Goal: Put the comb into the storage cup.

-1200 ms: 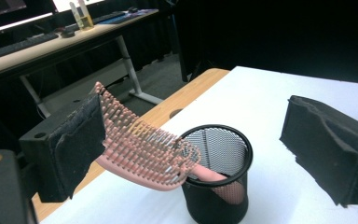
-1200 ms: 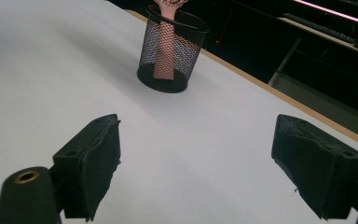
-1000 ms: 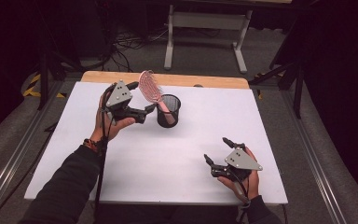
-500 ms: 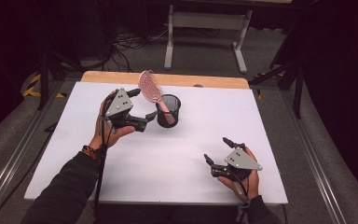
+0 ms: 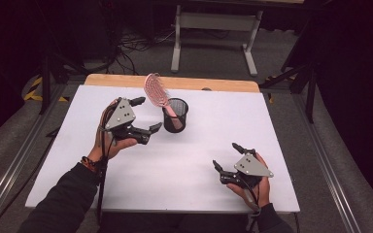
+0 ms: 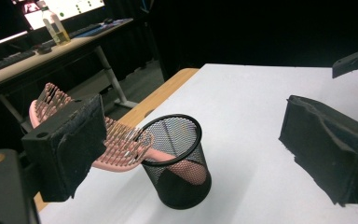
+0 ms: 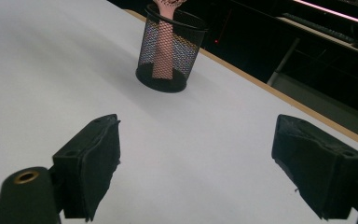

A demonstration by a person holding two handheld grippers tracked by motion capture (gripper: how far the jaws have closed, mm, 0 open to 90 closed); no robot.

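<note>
Apparently pink hairbrush point(image 5: 159, 95) stood handle-down in black mesh cup point(image 5: 175, 114) at far middle of white surface point(image 5: 184, 170), head leaning left over rim. Left gripper point(image 5: 144, 114) just left of cup, fingers spread, pinching nothing, so brush rested by own weight. Right gripper point(image 5: 227, 156) near right, fingers spread, idle.

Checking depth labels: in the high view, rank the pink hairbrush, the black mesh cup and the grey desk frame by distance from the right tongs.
1. Black mesh cup, up-left on the white table.
2. Pink hairbrush, leaning out of the cup's far-left rim.
3. Grey desk frame, on the floor beyond the table.
</note>
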